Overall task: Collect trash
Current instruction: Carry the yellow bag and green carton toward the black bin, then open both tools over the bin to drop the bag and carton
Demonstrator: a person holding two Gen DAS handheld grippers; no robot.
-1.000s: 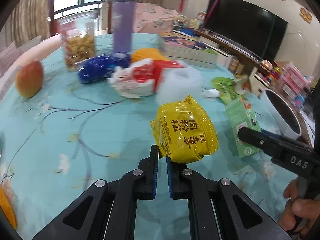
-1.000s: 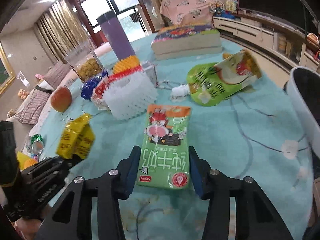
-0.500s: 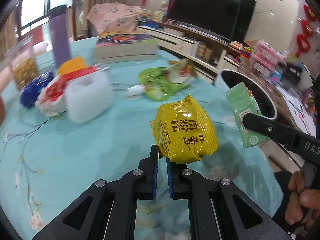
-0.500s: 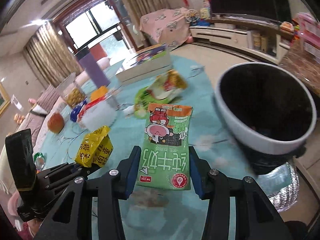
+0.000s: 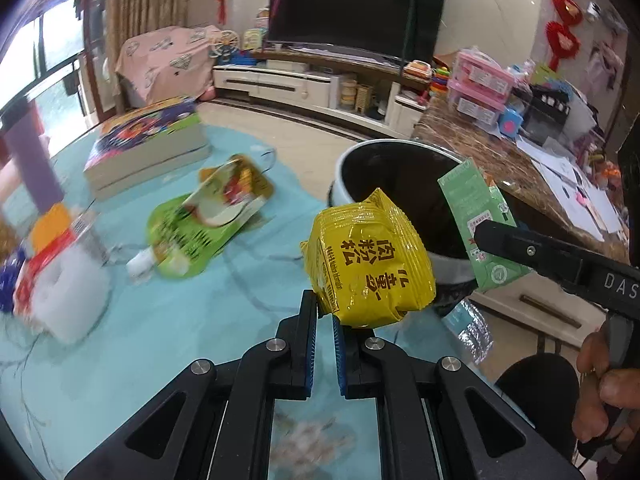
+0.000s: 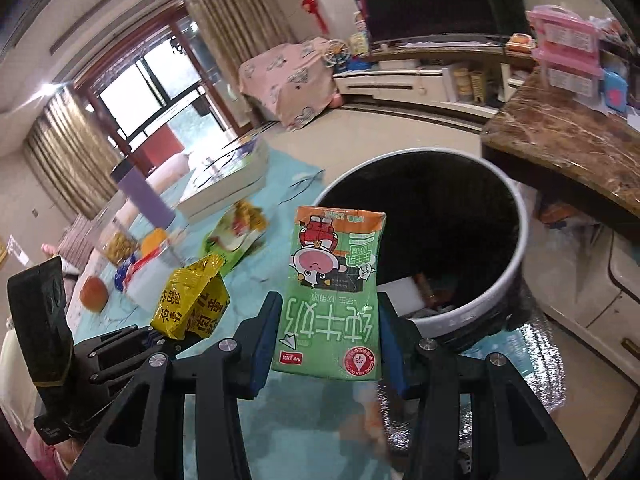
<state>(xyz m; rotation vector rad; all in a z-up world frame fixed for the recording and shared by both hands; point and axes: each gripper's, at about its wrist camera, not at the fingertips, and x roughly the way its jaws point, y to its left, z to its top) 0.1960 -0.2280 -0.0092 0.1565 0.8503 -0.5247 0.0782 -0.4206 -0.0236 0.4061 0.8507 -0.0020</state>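
Turquoise flowered cloth (image 5: 168, 320) covers the table in a living room, with a television (image 5: 356, 4) seen at twelve o'clock in the left wrist view. Beside the table edge a white-rimmed trash bin (image 6: 516, 248) stands, dark inside, with some scraps visible at its bottom.

The left gripper (image 5: 325, 340) is angled downward over the cloth, its blue pads pressed nearly together on the lower edge of a yellow snack packet (image 5: 370, 264), which is held up clear of the table with the bin behind it. At three o'clock in that view the right gripper (image 6: 326, 344) is seen reaching in from the side, and a hand (image 5: 604, 396) is wrapped around its handle at four o'clock.

In the right wrist view that gripper is tilted downward too, its jaws spread partway and clamped on both sides of a green milk carton (image 6: 334, 292), held lifted with the bin's mouth just beyond it at one o'clock. The yellow packet is seen at nine o'clock.

On the cloth a green pouch (image 5: 200, 224) lies at ten o'clock in the left wrist view, near a thick book (image 5: 148, 148) and a white foam net (image 5: 68, 296).
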